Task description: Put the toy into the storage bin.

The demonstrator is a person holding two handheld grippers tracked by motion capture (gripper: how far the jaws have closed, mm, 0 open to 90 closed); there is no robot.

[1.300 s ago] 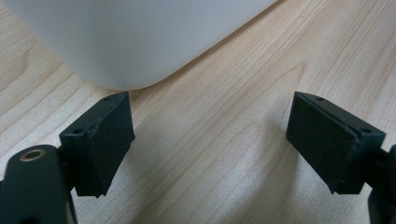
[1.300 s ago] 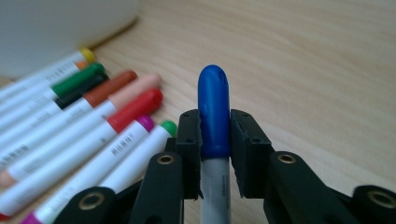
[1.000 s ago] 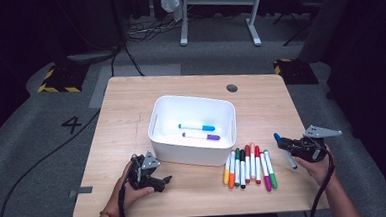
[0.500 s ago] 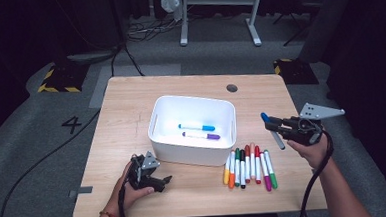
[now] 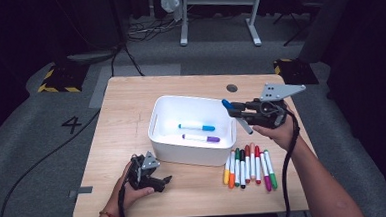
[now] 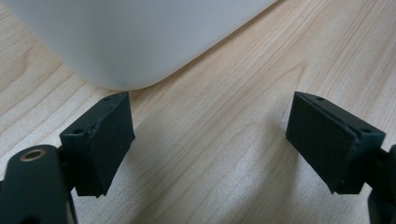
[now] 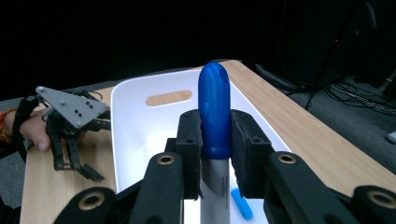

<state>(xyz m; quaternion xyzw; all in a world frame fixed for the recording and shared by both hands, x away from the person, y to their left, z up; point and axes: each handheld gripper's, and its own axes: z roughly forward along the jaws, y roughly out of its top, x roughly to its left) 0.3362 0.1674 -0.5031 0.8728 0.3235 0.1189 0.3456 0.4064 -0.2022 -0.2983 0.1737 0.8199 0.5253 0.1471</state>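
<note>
My right gripper (image 5: 233,109) is shut on a blue-capped marker (image 5: 245,126) and holds it in the air above the right rim of the white bin (image 5: 157,121). In the right gripper view the marker (image 7: 214,107) stands upright between the pads of that gripper (image 7: 215,140), with the bin (image 7: 135,121) behind it. A blue-capped marker (image 5: 196,127) and a purple-capped one (image 5: 201,137) lie in the bin. Several markers (image 5: 246,166) lie in a row on the table right of the bin. My left gripper (image 5: 165,181) rests on the table in front of the bin, open (image 6: 210,140) and holding nothing.
The bin's rounded corner (image 6: 130,37) stands just beyond my left jaws. A round cable hole (image 5: 232,88) sits in the wooden tabletop (image 5: 130,101) behind the bin. The left hand and its gripper (image 7: 70,126) lie across the bin from my right gripper.
My right gripper has risen and moved left with the blue-capped marker, from beside the marker row to above the bin's right rim. The left gripper has stayed put.
</note>
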